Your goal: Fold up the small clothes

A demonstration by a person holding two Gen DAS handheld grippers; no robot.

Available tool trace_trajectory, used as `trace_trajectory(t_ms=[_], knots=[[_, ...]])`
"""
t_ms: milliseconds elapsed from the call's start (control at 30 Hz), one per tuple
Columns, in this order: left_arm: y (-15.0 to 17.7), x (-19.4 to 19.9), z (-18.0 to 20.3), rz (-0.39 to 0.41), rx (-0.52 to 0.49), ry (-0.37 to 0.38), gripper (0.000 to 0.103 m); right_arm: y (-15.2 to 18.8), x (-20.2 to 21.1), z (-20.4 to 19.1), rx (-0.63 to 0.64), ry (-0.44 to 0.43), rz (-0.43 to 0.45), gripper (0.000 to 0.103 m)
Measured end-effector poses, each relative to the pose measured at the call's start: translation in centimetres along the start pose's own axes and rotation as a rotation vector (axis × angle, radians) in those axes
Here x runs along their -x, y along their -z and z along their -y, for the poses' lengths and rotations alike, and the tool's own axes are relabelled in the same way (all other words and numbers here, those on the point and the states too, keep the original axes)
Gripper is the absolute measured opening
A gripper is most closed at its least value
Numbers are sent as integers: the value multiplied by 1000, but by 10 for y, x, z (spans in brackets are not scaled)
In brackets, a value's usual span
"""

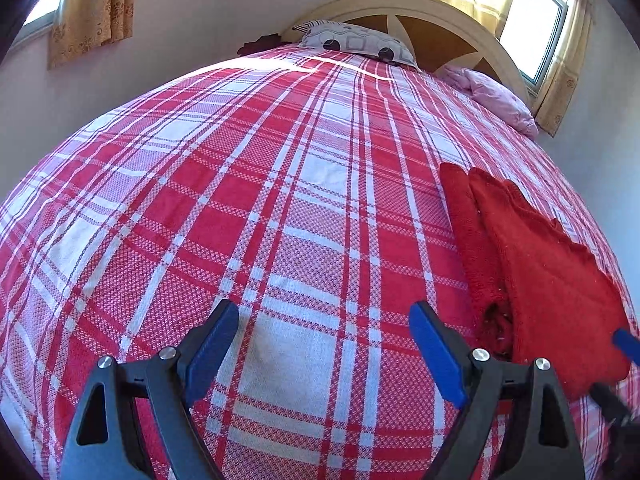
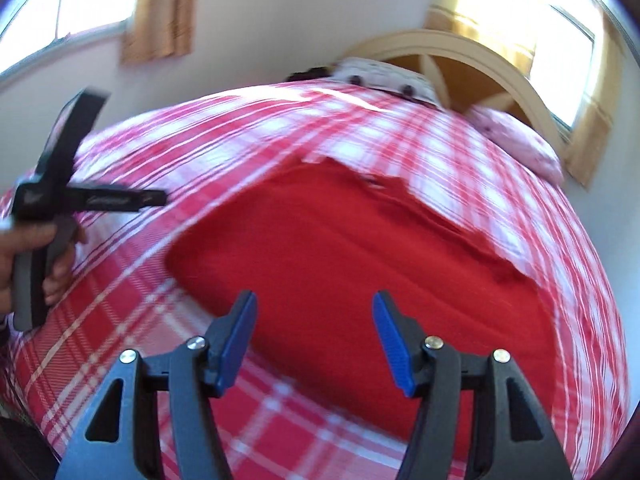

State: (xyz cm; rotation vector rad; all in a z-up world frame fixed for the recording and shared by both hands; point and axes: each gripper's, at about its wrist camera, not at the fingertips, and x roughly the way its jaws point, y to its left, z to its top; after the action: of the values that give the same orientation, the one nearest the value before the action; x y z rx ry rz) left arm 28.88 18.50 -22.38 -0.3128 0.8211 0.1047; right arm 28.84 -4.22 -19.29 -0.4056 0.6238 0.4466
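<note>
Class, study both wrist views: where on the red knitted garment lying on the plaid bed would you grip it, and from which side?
Grip the red knitted garment at its near left corner, coming from the foot of the bed with the open right gripper. That corner lies flat and exposed on the plaid bedspread, closest to the fingers.

Black plastic arms on both grippers, left gripper and right gripper, blue ribbed pads, shiny silver screws, bare-skinned hand gripping grey handle.

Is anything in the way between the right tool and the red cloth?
Nothing visible. The right tool hangs open just above the red cloth, which lies on the plaid bedspread with only air between them.
</note>
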Motion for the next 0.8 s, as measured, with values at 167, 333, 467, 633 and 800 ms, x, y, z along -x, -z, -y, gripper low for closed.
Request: trace_trajectory(t_ms=[167,333,467,633,800], knots=[[-1,0,-6,0,25,32,88,-3,-17,-57,153,-29,-1,63],[-4,0,-8,-11,40,54,88,-1,-35,-97,303,5,6,63],[-17,-3,-14,-38,92,134,88,5,-53,-112,401,125,23,61],[-44,-16,-2,-70,118,263,88,6,-60,-106,386,161,11,43],[-68,-50,34,-159,59,405,88,6,-67,-108,386,171,3,24]])
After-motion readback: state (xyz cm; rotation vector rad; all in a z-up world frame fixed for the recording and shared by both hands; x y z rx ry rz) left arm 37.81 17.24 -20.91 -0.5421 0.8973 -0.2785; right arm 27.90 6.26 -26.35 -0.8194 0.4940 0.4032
